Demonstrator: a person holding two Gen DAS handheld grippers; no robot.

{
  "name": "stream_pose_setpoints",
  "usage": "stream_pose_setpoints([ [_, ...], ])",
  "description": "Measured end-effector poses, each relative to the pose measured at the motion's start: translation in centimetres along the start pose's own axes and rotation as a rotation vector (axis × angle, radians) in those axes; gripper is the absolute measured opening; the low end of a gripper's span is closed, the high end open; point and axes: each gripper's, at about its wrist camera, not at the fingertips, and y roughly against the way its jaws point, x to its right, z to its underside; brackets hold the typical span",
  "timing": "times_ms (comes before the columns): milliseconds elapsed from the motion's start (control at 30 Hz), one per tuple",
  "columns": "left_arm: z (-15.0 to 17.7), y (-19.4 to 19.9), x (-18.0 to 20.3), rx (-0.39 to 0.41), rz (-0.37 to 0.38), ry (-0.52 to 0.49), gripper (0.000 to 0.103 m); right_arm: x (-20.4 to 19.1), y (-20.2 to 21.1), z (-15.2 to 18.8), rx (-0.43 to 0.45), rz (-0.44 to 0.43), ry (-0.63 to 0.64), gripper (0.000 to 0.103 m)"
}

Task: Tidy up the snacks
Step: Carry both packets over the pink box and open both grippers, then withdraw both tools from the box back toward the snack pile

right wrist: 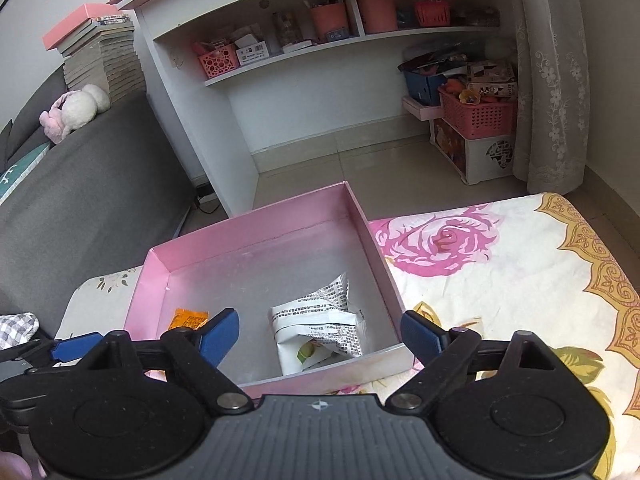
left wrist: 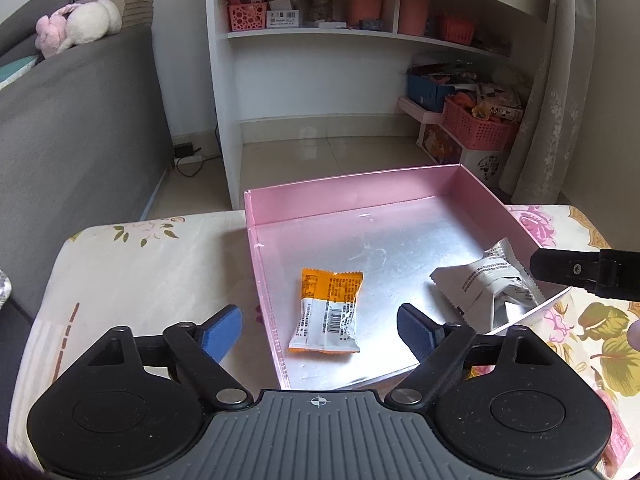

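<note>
A pink box (left wrist: 344, 196) with a silver floor sits on a floral cloth. An orange-and-white snack packet (left wrist: 328, 312) lies flat in it near the left wall. A crumpled white snack packet (left wrist: 486, 284) lies near the right wall. My left gripper (left wrist: 320, 332) is open and empty, just above the orange packet at the box's near edge. In the right wrist view the box (right wrist: 256, 224) holds the white packet (right wrist: 320, 328) and the orange packet (right wrist: 188, 318). My right gripper (right wrist: 320, 332) is open and empty above the white packet. Its finger (left wrist: 568, 268) shows at the right of the left view.
A white shelf unit (left wrist: 360, 36) with pink baskets and cups stands behind. A grey sofa (left wrist: 76, 128) with a plush toy (left wrist: 80, 24) is at left. Pink and white storage boxes (right wrist: 476, 132) and a curtain (right wrist: 548, 80) stand at right. The floral cloth (right wrist: 500, 280) spreads right of the box.
</note>
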Motion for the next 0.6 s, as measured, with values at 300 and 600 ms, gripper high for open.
stream_pose_setpoints([
  [300, 1.2, 4.3, -0.9, -0.011, 0.031, 0.048, 0.092, -0.4, 3.9, 0.4, -0.003, 0.010, 0.010, 0.086],
  [600, 3.7, 8.1, -1.3, -0.037, 0.029, 0.035, 0.096, -0.7, 7.3, 2.2, -0.025, 0.008, 0.023, 0.090],
])
